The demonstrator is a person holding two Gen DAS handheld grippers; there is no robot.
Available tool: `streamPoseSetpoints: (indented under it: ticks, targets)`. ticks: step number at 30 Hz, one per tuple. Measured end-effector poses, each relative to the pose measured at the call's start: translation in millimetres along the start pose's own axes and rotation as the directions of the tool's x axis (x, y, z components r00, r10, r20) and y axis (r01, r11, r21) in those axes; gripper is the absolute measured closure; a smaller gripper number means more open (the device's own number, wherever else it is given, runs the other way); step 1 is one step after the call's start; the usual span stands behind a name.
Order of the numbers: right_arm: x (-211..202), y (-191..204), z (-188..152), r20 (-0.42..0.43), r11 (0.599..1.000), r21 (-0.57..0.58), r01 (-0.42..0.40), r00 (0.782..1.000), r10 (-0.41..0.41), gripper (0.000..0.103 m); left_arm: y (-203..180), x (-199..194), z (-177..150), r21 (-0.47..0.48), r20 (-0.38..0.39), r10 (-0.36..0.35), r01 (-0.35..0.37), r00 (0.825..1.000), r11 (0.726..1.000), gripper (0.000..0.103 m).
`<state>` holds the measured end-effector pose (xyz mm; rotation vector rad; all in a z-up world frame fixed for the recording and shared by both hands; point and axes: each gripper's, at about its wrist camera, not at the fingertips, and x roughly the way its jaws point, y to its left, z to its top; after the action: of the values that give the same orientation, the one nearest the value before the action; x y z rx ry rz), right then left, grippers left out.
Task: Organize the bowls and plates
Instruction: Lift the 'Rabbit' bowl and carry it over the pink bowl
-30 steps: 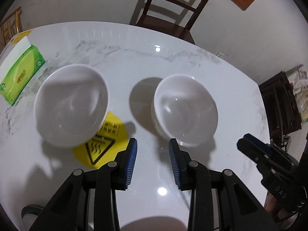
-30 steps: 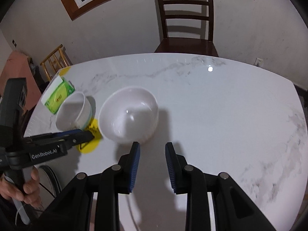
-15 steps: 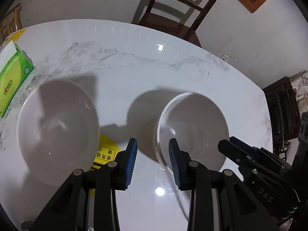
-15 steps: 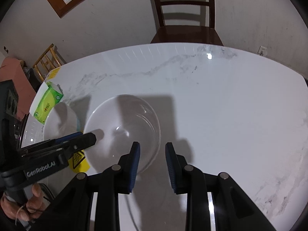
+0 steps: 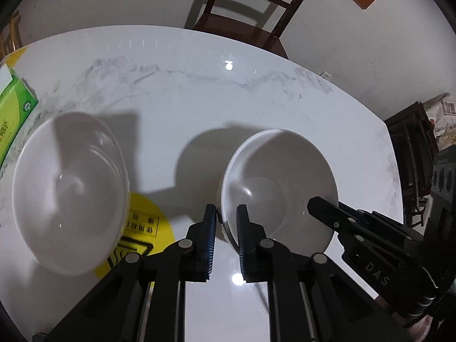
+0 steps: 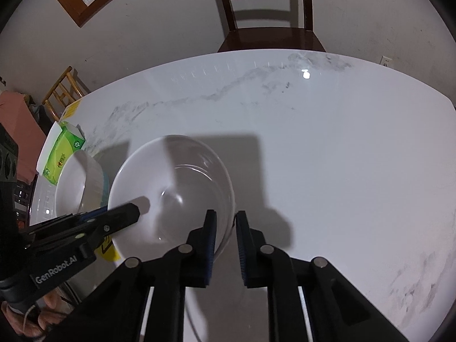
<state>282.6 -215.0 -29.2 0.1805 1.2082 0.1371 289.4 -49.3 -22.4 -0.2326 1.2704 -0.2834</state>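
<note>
The right bowl (image 5: pixel 278 188), standing on the counter (image 5: pixel 199 91) beside the left bowl (image 5: pixel 68 196), has now been straddled at its near rim by both the left tool (image 5: pixel 225 222) and right tool (image 6: pixel 225 228), each spread, not yet pinching; lifting seems imminent.

We read "GenRobot.AI" in white on the black body of the left gripper (image 6: pixel 114 222), and "DAS" on the right gripper (image 5: pixel 322 206). The yellow sticker (image 5: pixel 148 228) on the desk bears a warning triangle and Chinese characters we cannot make out; the print on the green tissue box (image 5: pixel 14 116) is illegible.
</note>
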Motion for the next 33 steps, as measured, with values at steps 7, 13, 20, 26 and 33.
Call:
streamPoseSetpoints:
  ticks: [7, 13, 20, 26, 33]
  targets:
    - [-21.1, 5.9, -17.2, 0.006, 1.0, -0.012, 0.008, 1.0, -0.008, 0.089, -8.0, -20.7, -12.0, 0.04, 0.009, 0.005, -0.005, 1.0, 0.999, 0.092]
    - [-47.0, 13.5, -35.1, 0.027, 1.0, -0.02, 0.013, 1.0, -0.012, 0.089, -16.5, -38.5, -27.7, 0.073, 0.011, 0.019, -0.02, 1.0, 0.997, 0.092]
    - [-76.3, 20.8, -60.3, 0.04, 0.999, -0.023, 0.023, 0.999, -0.022, 0.089, -29.3, -65.1, -48.9, 0.112, 0.034, 0.023, -0.027, 0.999, 0.993, 0.092]
    - [-105.2, 28.8, -84.6, 0.062, 0.999, -0.027, 0.025, 0.998, -0.024, 0.089, -35.9, -88.5, -75.1, 0.141, 0.049, 0.02, -0.027, 0.999, 0.99, 0.092]
    - [-133.9, 40.5, -117.3, 0.077, 0.998, -0.041, 0.041, 0.996, -0.038, 0.089, -38.3, -110.8, -109.4, 0.165, 0.05, 0.026, -0.033, 0.998, 0.986, 0.092]
